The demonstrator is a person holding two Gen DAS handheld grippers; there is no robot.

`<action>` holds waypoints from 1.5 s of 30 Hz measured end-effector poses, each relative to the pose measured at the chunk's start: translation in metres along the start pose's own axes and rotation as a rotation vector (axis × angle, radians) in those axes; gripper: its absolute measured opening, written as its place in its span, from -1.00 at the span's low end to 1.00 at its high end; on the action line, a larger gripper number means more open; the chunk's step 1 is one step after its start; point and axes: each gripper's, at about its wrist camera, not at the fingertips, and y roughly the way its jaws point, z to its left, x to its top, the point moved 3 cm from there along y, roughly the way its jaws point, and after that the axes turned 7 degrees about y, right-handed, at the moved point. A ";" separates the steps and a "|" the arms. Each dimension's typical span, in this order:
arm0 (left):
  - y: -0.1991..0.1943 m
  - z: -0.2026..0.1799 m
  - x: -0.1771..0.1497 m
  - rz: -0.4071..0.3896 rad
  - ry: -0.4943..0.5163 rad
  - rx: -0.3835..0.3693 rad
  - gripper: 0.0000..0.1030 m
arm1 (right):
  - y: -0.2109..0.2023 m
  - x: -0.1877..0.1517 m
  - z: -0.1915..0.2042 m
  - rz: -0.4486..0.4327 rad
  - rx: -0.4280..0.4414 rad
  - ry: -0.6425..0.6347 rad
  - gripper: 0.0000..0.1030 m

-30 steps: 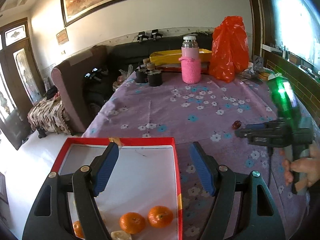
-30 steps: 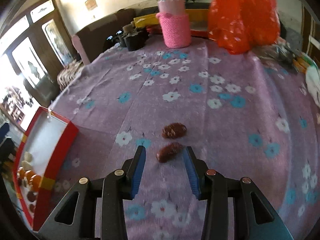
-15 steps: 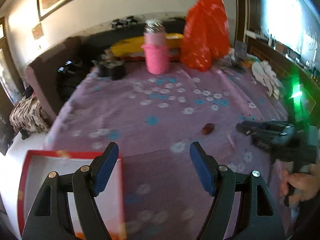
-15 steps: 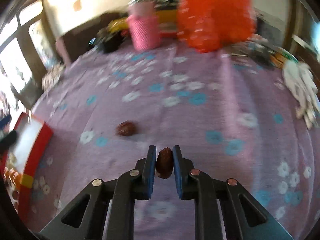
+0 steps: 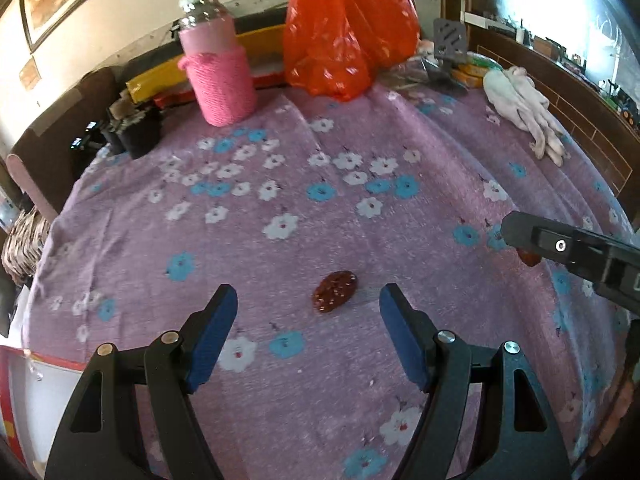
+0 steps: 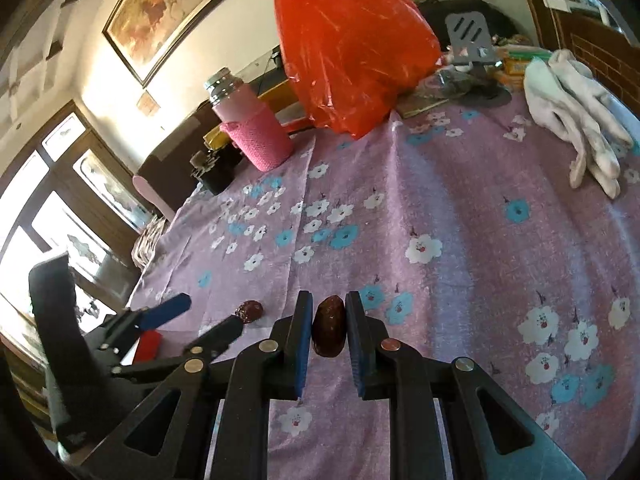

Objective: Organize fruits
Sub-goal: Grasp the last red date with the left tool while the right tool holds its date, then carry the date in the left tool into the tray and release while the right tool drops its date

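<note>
A dark red date (image 5: pixel 335 291) lies on the purple flowered cloth (image 5: pixel 280 208), just ahead of and between the tips of my open left gripper (image 5: pixel 308 302). My right gripper (image 6: pixel 329 312) is shut on a second dark red date (image 6: pixel 328 331) and holds it above the cloth. In the left wrist view the right gripper (image 5: pixel 520 240) shows at the right edge with its date (image 5: pixel 529 258) peeking out below. In the right wrist view the left gripper (image 6: pixel 208 316) shows at lower left, open around the loose date (image 6: pixel 249 311). A corner of the red-rimmed white box (image 5: pixel 24 392) shows at lower left.
A pink knit-covered flask (image 5: pixel 218 76) and an orange-red plastic bag (image 5: pixel 348 28) stand at the back of the table. White gloves (image 5: pixel 524 108) lie at the back right. Small dark pots (image 5: pixel 136 132) stand at the back left.
My left gripper moved right, away from the box, up to the loose date. My right gripper closed on the other date and lifted it off the cloth.
</note>
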 end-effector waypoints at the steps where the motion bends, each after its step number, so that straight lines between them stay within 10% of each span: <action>1: 0.005 -0.002 0.001 0.008 0.002 -0.004 0.41 | 0.000 0.000 0.000 0.002 0.003 0.003 -0.66; 10: 0.020 -0.004 0.002 0.008 -0.036 -0.074 -0.51 | 0.002 0.000 -0.003 0.009 0.015 0.027 -0.66; 26: -0.061 0.004 -0.044 -0.096 -0.073 -0.084 -0.52 | 0.005 -0.014 0.029 0.032 0.094 -0.041 -0.67; 45: -0.231 0.112 -0.165 -0.356 -0.223 0.050 -0.51 | -0.070 -0.121 0.213 -0.014 0.206 -0.356 -0.67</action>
